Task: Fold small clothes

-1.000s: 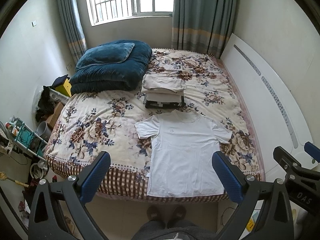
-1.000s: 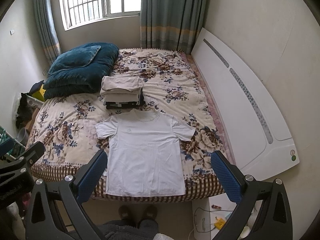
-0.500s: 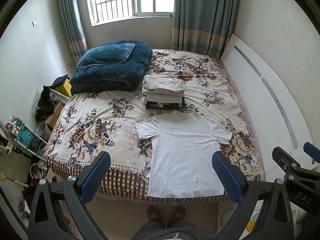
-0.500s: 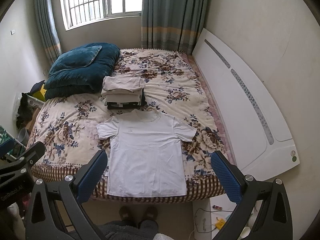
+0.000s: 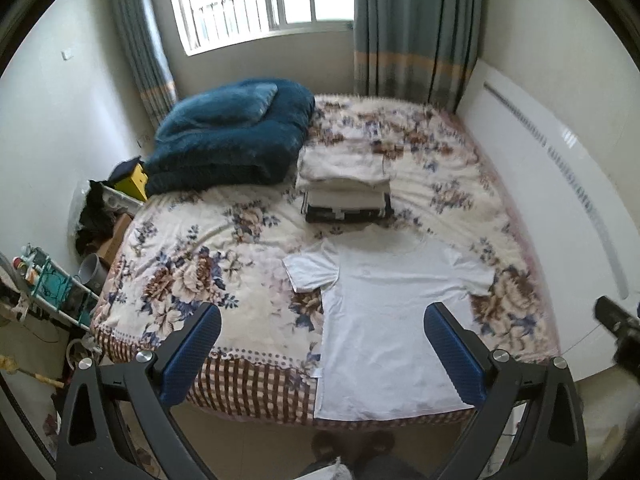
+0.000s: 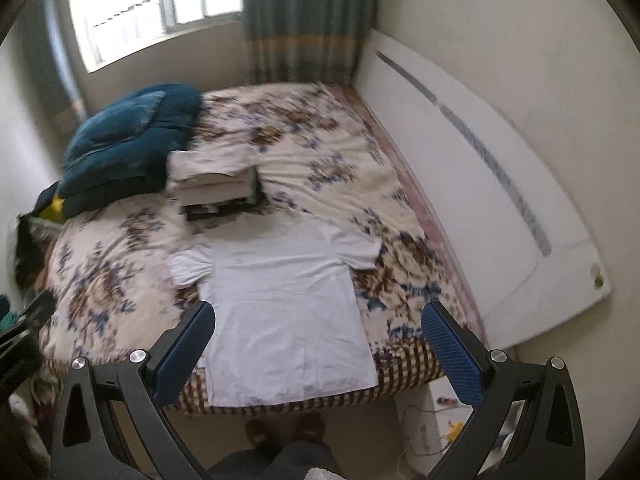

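Observation:
A white T-shirt point(image 5: 384, 312) lies flat and spread out on the floral bed point(image 5: 192, 280), hem at the near edge, collar toward the far side. It also shows in the right wrist view point(image 6: 280, 312). My left gripper point(image 5: 322, 354) is open and empty, held in the air above the bed's near edge. My right gripper point(image 6: 318, 352) is open and empty too, above the shirt's hem. A stack of folded clothes point(image 5: 346, 188) sits just beyond the collar; it also shows in the right wrist view point(image 6: 216, 184).
A blue folded duvet with a pillow point(image 5: 232, 140) fills the bed's far left. A white headboard point(image 5: 560, 216) runs along the right. Clutter and a rack point(image 5: 52, 284) stand on the floor at left. The person's feet point(image 6: 284, 428) are at the bed's foot.
Both grippers have moved closer to the bed and tilted; the right view has swung and blurred. The shirt and the stack have not moved. Both grippers stay open.

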Motion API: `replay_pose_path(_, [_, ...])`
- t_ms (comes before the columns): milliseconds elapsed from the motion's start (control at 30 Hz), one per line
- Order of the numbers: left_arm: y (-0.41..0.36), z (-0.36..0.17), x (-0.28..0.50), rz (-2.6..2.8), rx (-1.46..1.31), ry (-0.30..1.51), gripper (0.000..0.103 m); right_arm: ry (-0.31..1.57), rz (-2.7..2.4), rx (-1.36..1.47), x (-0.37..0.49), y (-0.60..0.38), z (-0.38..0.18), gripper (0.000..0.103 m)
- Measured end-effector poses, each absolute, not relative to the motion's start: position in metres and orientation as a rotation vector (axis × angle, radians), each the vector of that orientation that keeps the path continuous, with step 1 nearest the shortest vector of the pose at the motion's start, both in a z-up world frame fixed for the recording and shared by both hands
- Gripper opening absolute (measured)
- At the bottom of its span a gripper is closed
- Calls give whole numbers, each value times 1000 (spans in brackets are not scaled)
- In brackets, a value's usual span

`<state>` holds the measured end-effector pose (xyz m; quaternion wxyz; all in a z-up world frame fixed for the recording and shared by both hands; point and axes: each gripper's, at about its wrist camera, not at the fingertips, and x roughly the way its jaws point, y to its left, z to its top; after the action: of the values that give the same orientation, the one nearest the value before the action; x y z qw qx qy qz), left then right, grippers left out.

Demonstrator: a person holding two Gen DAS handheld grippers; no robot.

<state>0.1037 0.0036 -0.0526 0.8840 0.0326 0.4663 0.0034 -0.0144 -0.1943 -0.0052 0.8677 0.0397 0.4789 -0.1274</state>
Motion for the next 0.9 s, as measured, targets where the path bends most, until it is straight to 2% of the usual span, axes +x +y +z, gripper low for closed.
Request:
replay_pose_path(200, [-16, -155, 189, 41, 95, 1102, 103, 1103, -417, 253, 58, -284, -130, 103])
replay_pose_path(333, [-35, -224, 236, 87, 78, 1106, 103, 1176, -483, 318, 110, -344, -238, 103])
replay_pose_path(500, [-62, -315, 289, 166, 110, 1181, 103, 1279, -514, 531, 176, -420, -382, 103])
replay_pose_path(600, [-69, -375, 315, 194, 101, 1237, 103, 1317, -553, 668, 201, -460, -462, 99])
replay_pose_path(667, [-77, -420, 331, 205, 120, 1279, 103, 1339, -581, 773, 219, -488, -519, 92])
replay_pose_path(833, [-93, -503, 355, 192, 149, 1351, 103, 1338, -605, 1027, 241, -527, -614, 78])
replay_pose_path(900, [-97, -531, 362, 180, 148, 1376, 103, 1305, -610, 1137, 247, -538, -645, 76])
